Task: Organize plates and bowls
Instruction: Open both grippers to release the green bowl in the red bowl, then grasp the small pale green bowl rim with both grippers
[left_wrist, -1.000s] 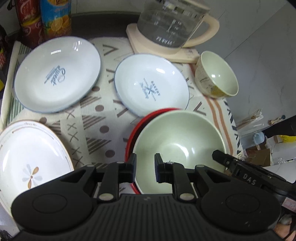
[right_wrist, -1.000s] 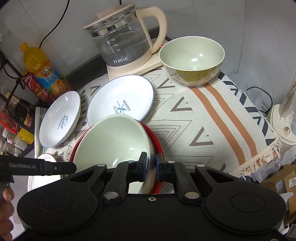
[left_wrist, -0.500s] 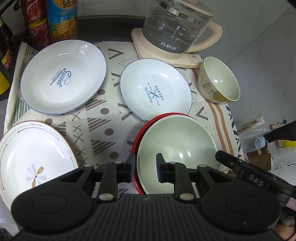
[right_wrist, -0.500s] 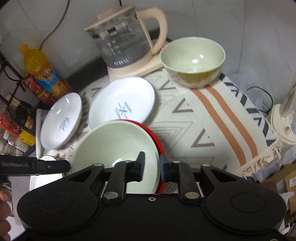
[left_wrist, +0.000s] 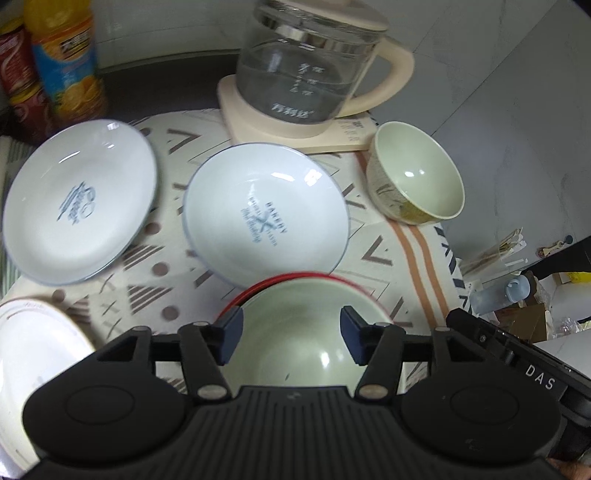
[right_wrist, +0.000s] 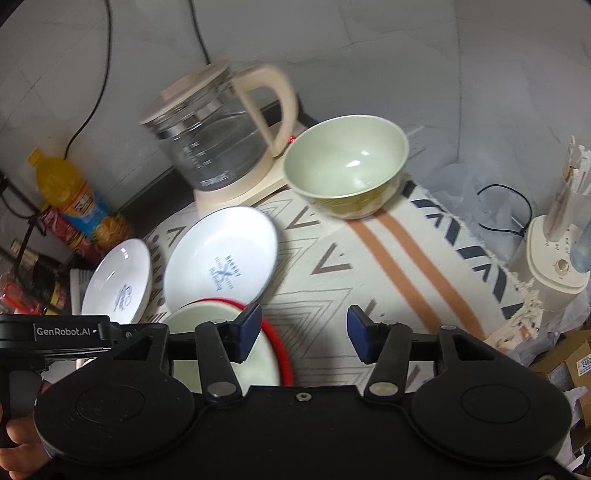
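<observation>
A: What's on the patterned cloth?

B: Largest first: a kettle, white plates, a pale green bowl nested in a red-rimmed plate, nearest.

A: And the grippers?

B: Left gripper and right gripper are opening, jaws spread, holding nothing. The bowl looks stiff, glossy, breakable; pinch its rim.

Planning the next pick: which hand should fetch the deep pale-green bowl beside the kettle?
Right, probably. The deep pale-green bowl sits at the table's right side, straight ahead of the opening right tongs, which hold nothing. The left tongs, also opening, hover over the wide bowl on the red plate.
</observation>
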